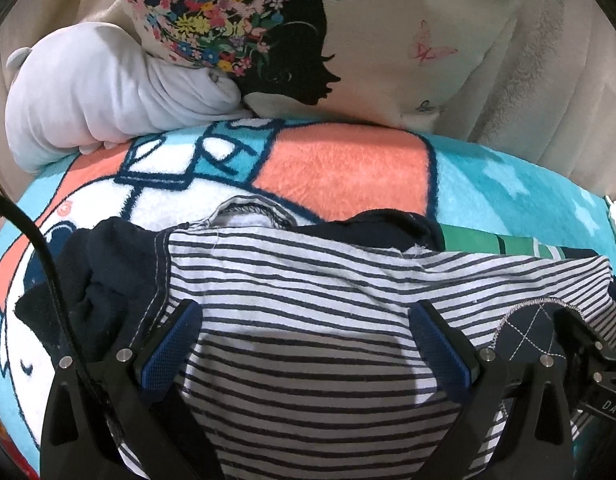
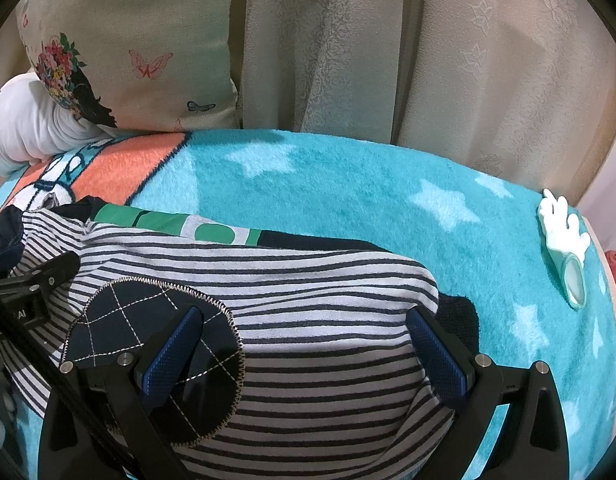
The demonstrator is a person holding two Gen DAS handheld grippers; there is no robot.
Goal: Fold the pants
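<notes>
Left wrist view: left gripper (image 1: 304,320) spread wide, gripping nothing, over striped pants (image 1: 308,280) lying on a cartoon fleece blanket (image 1: 344,168); floral cushion (image 1: 308,28) and grey plush (image 1: 96,96) behind

Right wrist view: right gripper (image 2: 304,324) likewise spread above the pants' navy patch (image 2: 120,320); white glove (image 2: 564,240) at blanket edge, curtains (image 2: 428,52) beyond

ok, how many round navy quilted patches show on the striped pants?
1: the round navy quilted patch sits on the navy-and-white striped pants, under the right gripper's left finger; also seen at the left wrist view's right edge. Folds may hide others.
</notes>
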